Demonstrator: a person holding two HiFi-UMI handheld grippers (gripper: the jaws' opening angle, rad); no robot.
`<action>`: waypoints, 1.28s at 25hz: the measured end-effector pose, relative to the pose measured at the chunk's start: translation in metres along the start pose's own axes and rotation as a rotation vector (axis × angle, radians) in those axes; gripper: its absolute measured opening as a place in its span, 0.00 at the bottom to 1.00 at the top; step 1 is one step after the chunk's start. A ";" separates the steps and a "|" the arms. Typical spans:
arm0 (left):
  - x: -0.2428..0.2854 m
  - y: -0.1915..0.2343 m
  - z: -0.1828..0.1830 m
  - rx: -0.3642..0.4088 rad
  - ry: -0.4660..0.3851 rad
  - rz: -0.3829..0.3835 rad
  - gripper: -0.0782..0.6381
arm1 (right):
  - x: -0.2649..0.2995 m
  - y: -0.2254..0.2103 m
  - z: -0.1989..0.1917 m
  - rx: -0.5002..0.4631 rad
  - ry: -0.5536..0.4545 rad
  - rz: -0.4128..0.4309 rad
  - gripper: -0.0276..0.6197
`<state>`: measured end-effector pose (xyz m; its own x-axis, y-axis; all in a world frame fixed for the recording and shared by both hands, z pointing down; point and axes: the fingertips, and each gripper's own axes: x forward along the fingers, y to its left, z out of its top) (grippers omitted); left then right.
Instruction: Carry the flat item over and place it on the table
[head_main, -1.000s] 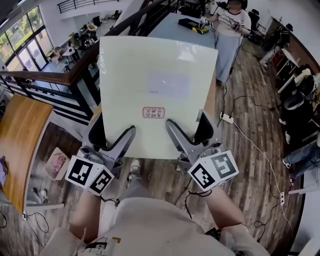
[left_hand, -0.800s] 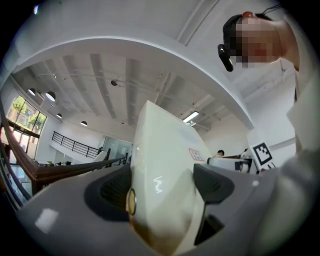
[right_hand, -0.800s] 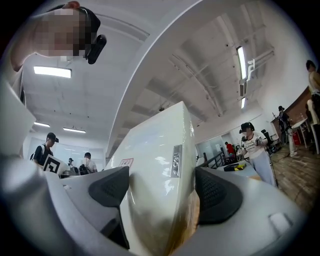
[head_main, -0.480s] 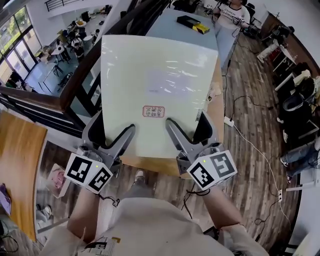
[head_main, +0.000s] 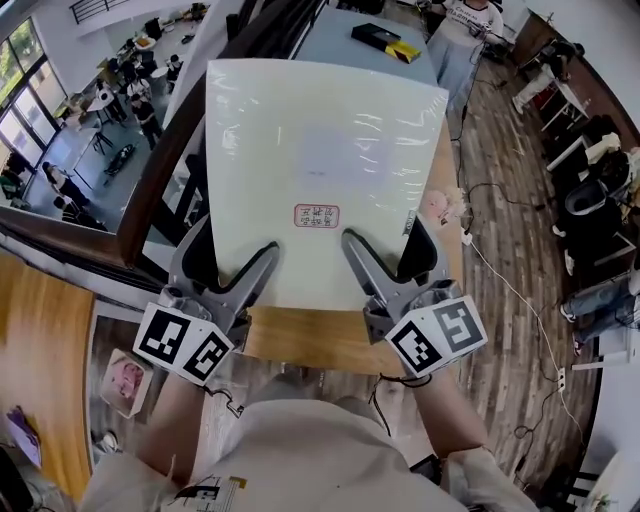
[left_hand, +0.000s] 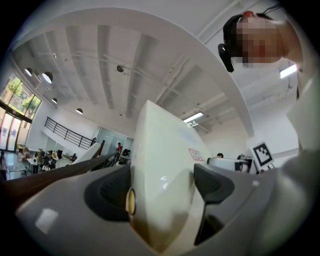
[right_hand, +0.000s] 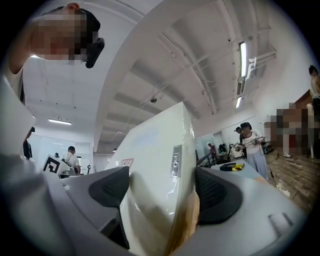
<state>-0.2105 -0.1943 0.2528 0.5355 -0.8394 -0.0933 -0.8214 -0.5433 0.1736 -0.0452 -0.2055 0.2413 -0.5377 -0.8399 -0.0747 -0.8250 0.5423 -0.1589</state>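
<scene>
A flat cream-white panel (head_main: 320, 170) with a small red stamp is held level in front of me. My left gripper (head_main: 232, 262) is shut on its near left edge and my right gripper (head_main: 388, 255) on its near right edge. Below the panel's near edge shows a strip of a wooden table (head_main: 310, 340). In the left gripper view the panel (left_hand: 165, 165) stands edge-on between the dark pads of the left gripper (left_hand: 162, 192). The right gripper view shows the panel (right_hand: 155, 165) clamped the same way in the right gripper (right_hand: 160, 192).
A dark stair railing (head_main: 170, 150) runs along the left, with a lower floor beyond it. Past the panel is a grey table (head_main: 340, 25) bearing a black and yellow item (head_main: 380, 40). A person (head_main: 480, 15) stands at top right. Cables (head_main: 490, 250) lie on the wood floor.
I have moved forward with the panel. The wooden table now lies under the panel's near edge and close to my body. Both grippers keep the same hold.
</scene>
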 end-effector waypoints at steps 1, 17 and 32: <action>0.003 0.006 0.000 -0.003 0.002 -0.005 0.66 | 0.006 0.000 -0.001 -0.002 0.002 -0.008 0.67; 0.043 0.022 -0.028 -0.024 0.075 0.013 0.66 | 0.031 -0.040 -0.029 0.054 0.050 -0.021 0.67; 0.179 0.098 -0.060 -0.092 0.151 0.047 0.66 | 0.154 -0.147 -0.053 0.110 0.133 -0.030 0.67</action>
<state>-0.1835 -0.3974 0.3119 0.5261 -0.8480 0.0644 -0.8286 -0.4939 0.2637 -0.0159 -0.4133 0.3058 -0.5377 -0.8409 0.0614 -0.8207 0.5053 -0.2666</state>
